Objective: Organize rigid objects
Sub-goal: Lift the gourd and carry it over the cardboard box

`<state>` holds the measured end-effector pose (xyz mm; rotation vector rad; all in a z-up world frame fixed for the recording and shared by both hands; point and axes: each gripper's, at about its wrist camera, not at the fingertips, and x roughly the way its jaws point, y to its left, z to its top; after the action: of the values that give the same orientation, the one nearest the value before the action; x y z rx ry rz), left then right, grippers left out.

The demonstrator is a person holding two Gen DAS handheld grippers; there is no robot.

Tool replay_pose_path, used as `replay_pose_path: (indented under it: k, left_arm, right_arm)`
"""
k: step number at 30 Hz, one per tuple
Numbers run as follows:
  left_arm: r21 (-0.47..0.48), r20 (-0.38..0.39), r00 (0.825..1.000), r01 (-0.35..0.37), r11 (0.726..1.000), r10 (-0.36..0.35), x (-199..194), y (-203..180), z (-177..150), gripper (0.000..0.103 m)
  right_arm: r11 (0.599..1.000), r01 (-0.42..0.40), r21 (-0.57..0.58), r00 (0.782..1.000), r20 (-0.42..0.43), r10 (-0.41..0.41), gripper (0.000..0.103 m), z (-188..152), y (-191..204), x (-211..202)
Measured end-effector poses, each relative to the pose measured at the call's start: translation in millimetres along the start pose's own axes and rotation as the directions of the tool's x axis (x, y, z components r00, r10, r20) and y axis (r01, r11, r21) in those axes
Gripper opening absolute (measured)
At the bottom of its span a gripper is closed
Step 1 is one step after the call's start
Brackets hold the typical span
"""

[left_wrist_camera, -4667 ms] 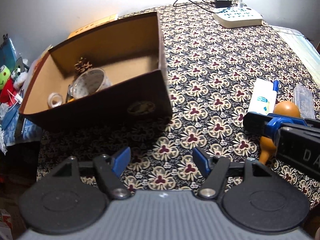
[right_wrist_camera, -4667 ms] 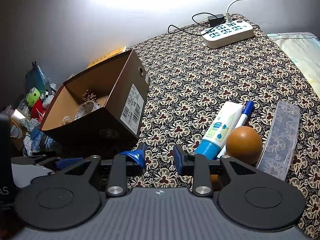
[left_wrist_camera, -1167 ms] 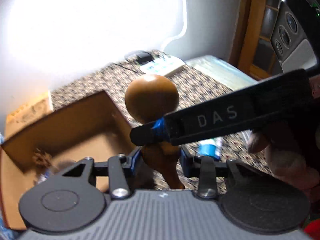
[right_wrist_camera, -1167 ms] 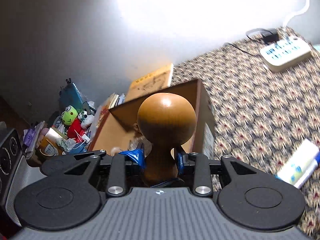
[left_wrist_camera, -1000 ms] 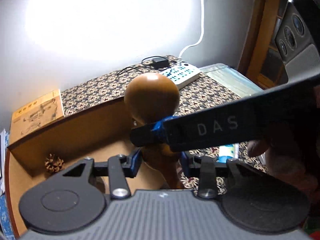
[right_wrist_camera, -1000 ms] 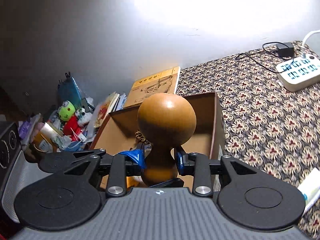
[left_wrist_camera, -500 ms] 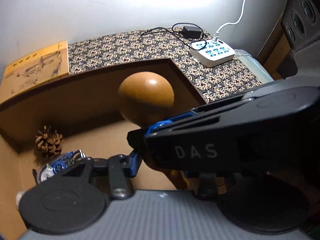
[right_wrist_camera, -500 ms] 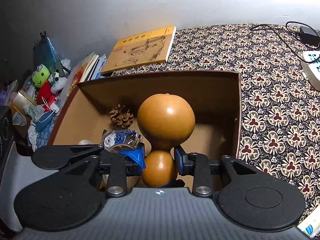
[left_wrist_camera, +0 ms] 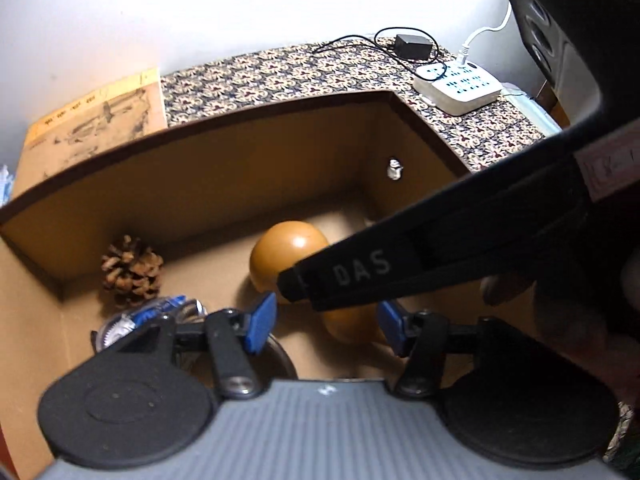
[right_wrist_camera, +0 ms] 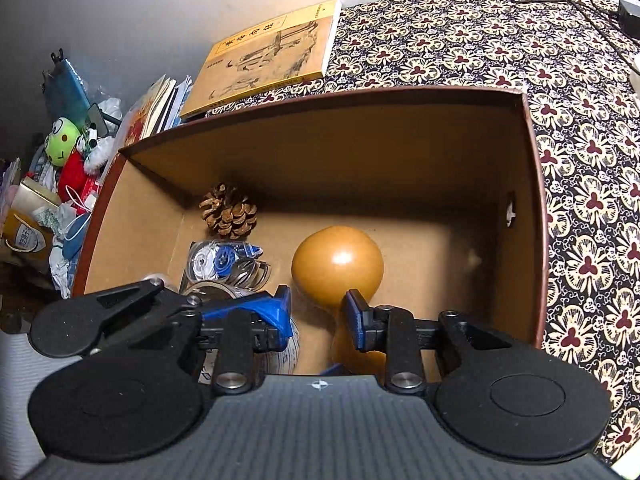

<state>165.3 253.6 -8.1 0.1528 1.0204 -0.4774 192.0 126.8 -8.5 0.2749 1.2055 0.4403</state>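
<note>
The brown gourd (right_wrist_camera: 338, 266) lies on the floor of the cardboard box (right_wrist_camera: 534, 200), big bulb toward the far wall. My right gripper (right_wrist_camera: 318, 314) hovers just above its neck, open; bare box floor shows between the left finger and the gourd. In the left wrist view the gourd (left_wrist_camera: 280, 252) sits partly behind the right gripper's black finger (left_wrist_camera: 380, 268). My left gripper (left_wrist_camera: 326, 326) is open too, its blue pads either side of the small bulb and clear of it.
In the box are a pine cone (right_wrist_camera: 228, 212), a correction tape dispenser (right_wrist_camera: 218, 258) and a patterned cup (right_wrist_camera: 286, 354) under the fingers. A yellow book (right_wrist_camera: 272, 52) lies behind the box, a power strip (left_wrist_camera: 460, 88) at back right, plush toys (right_wrist_camera: 64, 144) left.
Half a second ago the right gripper held the gourd by its neck above the box. Now the gourd rests on the box floor, farther from the camera, and both grippers are open.
</note>
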Motion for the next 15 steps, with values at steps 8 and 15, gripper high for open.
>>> replay_pose_path:
  k: [8,15]
  left_arm:
    - [-0.008,0.025,0.999,-0.024,1.0,0.024,-2.4,7.9,-5.8,0.062]
    - [0.043,0.032,0.989,-0.142,0.989,0.141,-4.4,9.7,-11.4,0.065]
  right_arm:
    - [0.99,-0.087,0.11,0.995,-0.049,0.092,0.013,-1.0,-5.0,12.0]
    - [0.983,-0.139,0.123,0.99,-0.011,0.141,0.015,-7.1,-5.5,3.7]
